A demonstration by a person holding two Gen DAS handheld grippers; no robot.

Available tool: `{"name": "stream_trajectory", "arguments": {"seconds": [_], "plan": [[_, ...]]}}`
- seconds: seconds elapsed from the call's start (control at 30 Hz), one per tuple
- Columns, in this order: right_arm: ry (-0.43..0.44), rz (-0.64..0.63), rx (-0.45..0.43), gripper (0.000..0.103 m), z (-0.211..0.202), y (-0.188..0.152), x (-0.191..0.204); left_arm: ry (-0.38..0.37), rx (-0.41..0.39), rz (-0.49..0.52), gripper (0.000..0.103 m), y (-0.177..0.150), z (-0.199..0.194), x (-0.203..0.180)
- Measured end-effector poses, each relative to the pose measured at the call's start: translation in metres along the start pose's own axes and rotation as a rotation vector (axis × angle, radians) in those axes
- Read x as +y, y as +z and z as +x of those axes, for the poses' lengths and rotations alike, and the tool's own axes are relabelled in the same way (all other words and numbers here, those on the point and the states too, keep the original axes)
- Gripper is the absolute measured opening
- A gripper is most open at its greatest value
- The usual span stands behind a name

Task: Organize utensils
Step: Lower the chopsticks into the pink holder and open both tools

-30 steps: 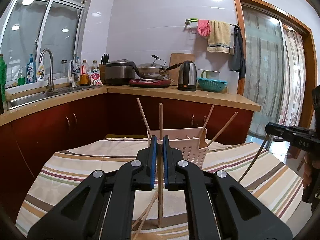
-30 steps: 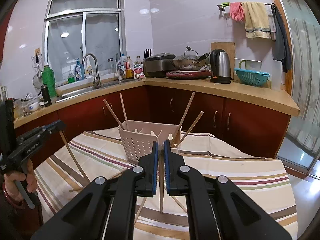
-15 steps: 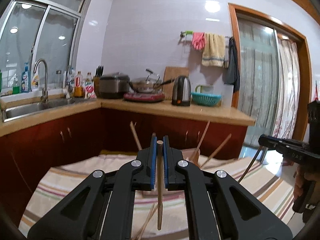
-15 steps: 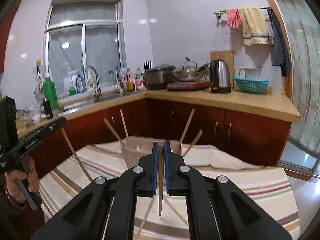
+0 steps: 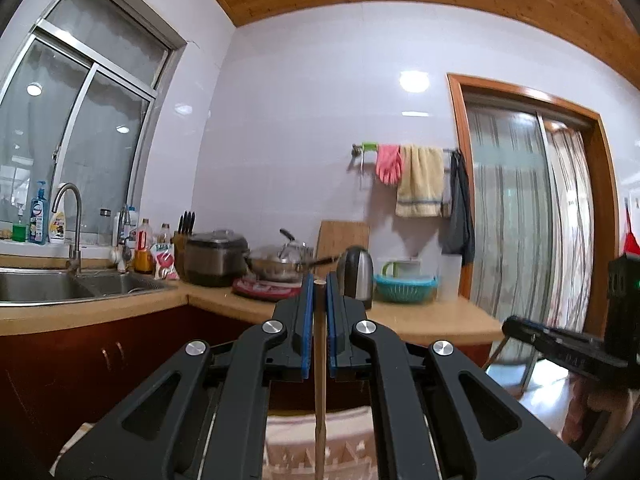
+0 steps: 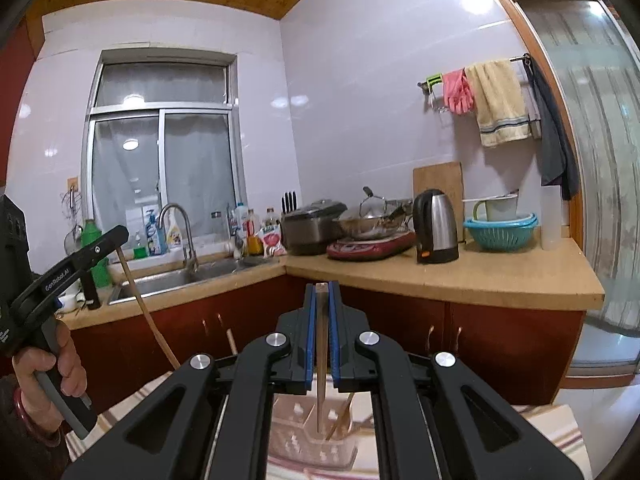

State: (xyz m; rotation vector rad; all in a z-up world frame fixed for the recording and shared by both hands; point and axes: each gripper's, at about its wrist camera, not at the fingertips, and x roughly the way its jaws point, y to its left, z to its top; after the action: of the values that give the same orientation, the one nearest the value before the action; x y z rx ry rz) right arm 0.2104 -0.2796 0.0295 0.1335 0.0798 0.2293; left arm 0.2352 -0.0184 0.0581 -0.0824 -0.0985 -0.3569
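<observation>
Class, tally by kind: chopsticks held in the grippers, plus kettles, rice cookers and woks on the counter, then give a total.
Held chopsticks: 2, the left chopstick and the right chopstick
Kettle: 1
Rice cooker: 1
Wok: 1
Total: 5

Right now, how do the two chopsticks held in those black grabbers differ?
The left gripper's chopstick is pale and round-ended; the right gripper's chopstick is darker brown and square-ended. The left one runs past the frame's bottom edge; the right one's tip shows above the white utensil basket. Both are wooden, pinched near the top.
</observation>
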Motion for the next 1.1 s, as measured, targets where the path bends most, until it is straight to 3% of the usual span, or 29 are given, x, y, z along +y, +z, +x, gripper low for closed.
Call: {"name": "stream_trajectory", "arguments": {"seconds": [0.27,0.57,0.9,0.97,1.0,1.03,1.1], "plan": [[0.001,0.014,0.012,0.007,0.037,-0.014,-0.011,0.014,-0.024,-0.02,0.006,-0.012,0.043,0.008],[0.003,0.025,0.079,0.007,0.077,-0.056,-0.018,0.081,0.073,-0.043,0.006,-0.073,0.085,0.034],[0.008,0.053,0.177,0.007,0.09,-0.093,-0.018,0.082,0.204,-0.041,0.009,-0.119,0.096,0.045],[0.007,0.057,0.192,0.009,0.089,-0.097,-0.017,0.092,0.217,-0.041,0.028,-0.126,0.092,0.046],[0.004,0.059,0.2,0.015,0.088,-0.098,-0.017,0.101,0.215,-0.037,0.037,-0.127,0.088,0.046],[0.003,0.06,0.201,0.022,0.087,-0.098,-0.016,0.099,0.224,-0.04,0.056,-0.127,0.087,0.047],[0.0,0.06,0.2,0.033,0.082,-0.099,-0.015,0.092,0.23,-0.063,0.061,-0.126,0.082,0.051]]}}
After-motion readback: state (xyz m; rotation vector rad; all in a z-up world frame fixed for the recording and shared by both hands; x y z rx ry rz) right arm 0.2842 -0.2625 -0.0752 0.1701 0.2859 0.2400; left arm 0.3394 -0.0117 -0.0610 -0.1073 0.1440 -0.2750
